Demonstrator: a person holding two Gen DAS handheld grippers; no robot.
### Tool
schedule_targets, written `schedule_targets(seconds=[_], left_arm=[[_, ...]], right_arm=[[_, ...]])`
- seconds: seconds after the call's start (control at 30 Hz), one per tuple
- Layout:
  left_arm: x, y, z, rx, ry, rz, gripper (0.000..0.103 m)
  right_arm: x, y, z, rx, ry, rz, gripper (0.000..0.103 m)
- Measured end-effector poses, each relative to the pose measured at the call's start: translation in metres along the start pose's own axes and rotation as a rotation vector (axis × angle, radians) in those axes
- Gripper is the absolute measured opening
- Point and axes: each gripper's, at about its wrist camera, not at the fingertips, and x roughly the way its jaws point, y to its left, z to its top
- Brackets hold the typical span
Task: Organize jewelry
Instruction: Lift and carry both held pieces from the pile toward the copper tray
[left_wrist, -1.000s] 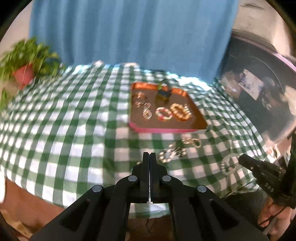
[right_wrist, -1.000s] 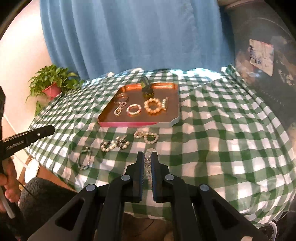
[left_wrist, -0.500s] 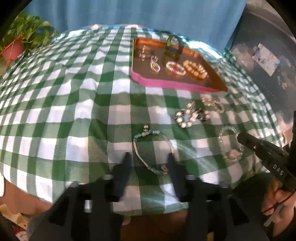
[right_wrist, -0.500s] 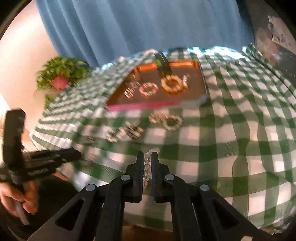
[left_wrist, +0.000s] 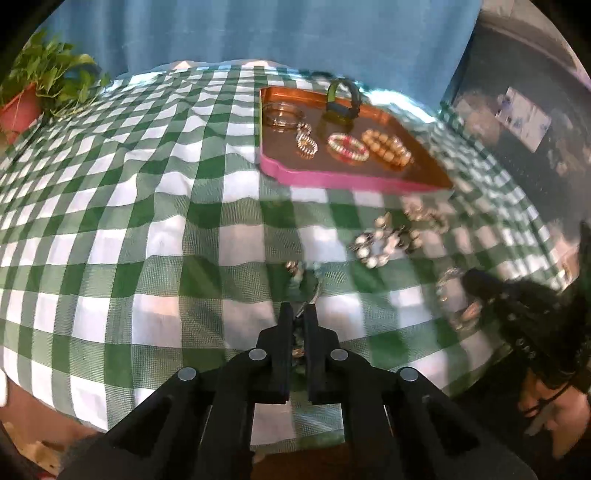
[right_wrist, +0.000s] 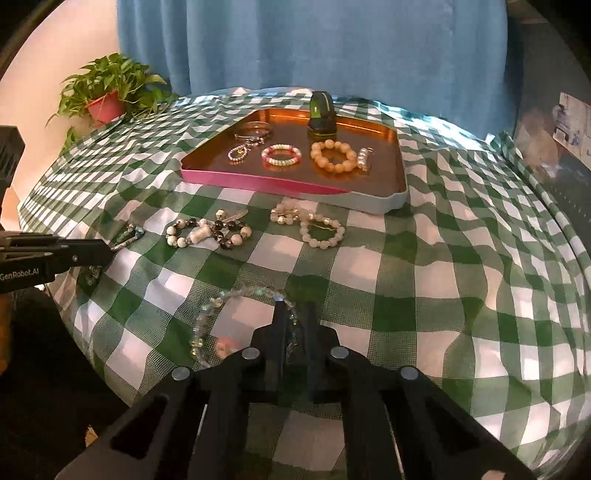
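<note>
Change: half a second before, my left gripper (left_wrist: 299, 314) stood with its fingers wide apart over the teal bead-and-chain bracelet (left_wrist: 301, 280); now they had come together on its near end.
Left grip: fingers clamped on the teal bracelet, whose far end lay bunched on the checked tablecloth (left_wrist: 147, 206).
Right grip: my right gripper (right_wrist: 293, 314) was pinched as before on the clear crystal bracelet (right_wrist: 221, 299), whose loop curved away to the left over the cloth.
Meaning: both pieces were in hand, so I judged the next step to be carrying them to the pink-edged tray (right_wrist: 295, 186), where several bracelets already lay.
Pose: both hands had dropped low over the near edge of the table, grippers tilted steeply down at the cloth.
Left out: two beaded bracelets lay on the cloth between me and the tray.
</note>
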Motion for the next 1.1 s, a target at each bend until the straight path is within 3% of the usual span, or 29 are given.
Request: schedule_targets(seconds=[0.1,0.43,0.63,0.83,1.1], left_arm=[[-0.007,-0.006,0.007,-0.006,-0.015,-0.023,0.005],[-0.05,-0.012,0.033,-0.044,-0.08,-0.099,0.005],[-0.078,-0.019,0.06,-0.065,-0.111,-0.128,0.005],[-0.105,-0.028,0.073,-0.098,-0.138,-0.182,0.005],[-0.146,-0.069,0.085,-0.011,-0.199,-0.156,0.005]], right_arm=[[-0.002,-0.01,0.001,0.061,-0.005,0.032,0.006],[-0.032,-0.008,0.017,0.09,-0.094,0.06,0.006],[-0.053,-0.013,0.035,0.114,-0.085,0.088,0.006],[-0.087,-0.016,0.051,0.094,-0.121,0.041,0.006],[-0.13,-0.016,0.068,0.138,-0.148,0.01,0.006]])
